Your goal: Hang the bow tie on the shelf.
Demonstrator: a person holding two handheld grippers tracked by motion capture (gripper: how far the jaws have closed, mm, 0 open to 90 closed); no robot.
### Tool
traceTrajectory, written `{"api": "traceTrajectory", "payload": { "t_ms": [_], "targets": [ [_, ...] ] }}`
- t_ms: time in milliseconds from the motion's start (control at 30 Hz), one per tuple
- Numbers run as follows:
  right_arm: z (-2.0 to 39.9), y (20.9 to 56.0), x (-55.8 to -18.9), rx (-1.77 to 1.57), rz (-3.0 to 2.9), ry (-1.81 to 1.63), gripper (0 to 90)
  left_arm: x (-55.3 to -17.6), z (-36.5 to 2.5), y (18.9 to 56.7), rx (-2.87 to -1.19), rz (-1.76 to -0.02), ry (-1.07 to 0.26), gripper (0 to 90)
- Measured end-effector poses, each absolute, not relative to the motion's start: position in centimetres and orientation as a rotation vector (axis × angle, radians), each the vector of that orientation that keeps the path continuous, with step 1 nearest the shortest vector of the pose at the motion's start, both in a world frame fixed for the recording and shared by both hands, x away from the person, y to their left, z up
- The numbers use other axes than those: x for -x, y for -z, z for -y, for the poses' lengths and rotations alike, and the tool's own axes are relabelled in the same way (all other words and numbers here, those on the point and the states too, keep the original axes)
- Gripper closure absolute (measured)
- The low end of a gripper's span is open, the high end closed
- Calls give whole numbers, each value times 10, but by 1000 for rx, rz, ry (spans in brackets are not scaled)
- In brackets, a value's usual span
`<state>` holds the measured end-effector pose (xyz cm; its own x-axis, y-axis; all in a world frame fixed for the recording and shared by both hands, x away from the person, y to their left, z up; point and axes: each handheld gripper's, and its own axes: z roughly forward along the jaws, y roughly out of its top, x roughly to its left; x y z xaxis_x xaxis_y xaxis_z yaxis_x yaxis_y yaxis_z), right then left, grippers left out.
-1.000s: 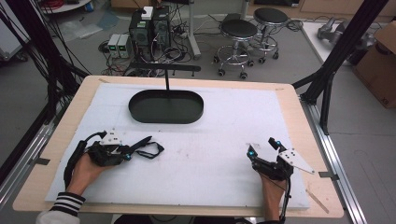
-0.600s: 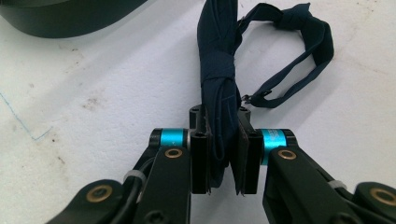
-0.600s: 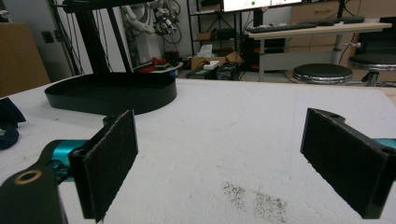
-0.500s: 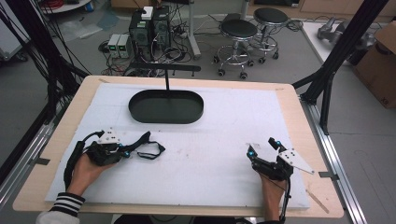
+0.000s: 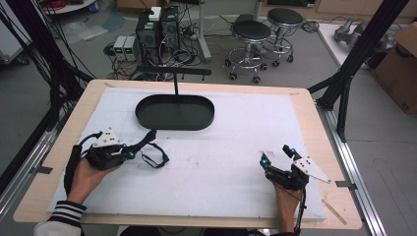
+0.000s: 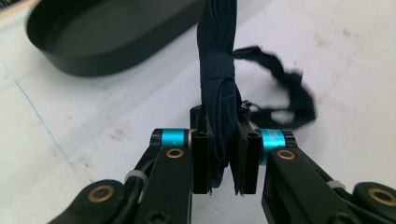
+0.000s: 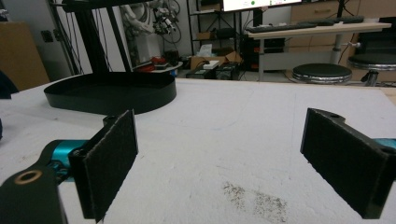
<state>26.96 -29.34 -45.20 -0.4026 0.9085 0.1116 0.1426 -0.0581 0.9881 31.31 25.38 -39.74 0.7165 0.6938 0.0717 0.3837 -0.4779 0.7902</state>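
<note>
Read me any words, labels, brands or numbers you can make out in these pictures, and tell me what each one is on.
No text can be read.
The monitor behind the table in the right gripper view shows marks on its screen, too small and blurred to read.
The cardboard box at the right edge of the high view bears a faint print, too blurred to read.

A wooden table [image 5: 314, 128] carries a white mat [image 5: 231, 142]. At the far side of the mat sits a black oval tray [image 5: 175, 112], with a thin black post rising behind it. The left gripper [image 5: 129, 151], held in the person's left hand [image 5: 86, 174], pinches a dark strap [image 5: 152, 150] that loops onto the mat just below the tray. The right gripper [image 5: 276, 156] rests near the mat's right front, its jaws spread apart, well away from the strap. Two stools [image 5: 265, 29] stand on the floor beyond.
</note>
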Motion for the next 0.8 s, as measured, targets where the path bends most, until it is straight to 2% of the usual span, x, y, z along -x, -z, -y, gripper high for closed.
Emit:
{"api": "traceTrajectory", "payload": {
  "t_ms": [300, 800],
  "targets": [
    [293, 452, -270, -1139, -1582, -1519, 101, -321, -251, 368, -2048, -795, -553, 798],
    [293, 452, -271, -1136, -1583, -1510, 101, -339, -248, 337, -2025, -780, -595, 798]
  ]
}}
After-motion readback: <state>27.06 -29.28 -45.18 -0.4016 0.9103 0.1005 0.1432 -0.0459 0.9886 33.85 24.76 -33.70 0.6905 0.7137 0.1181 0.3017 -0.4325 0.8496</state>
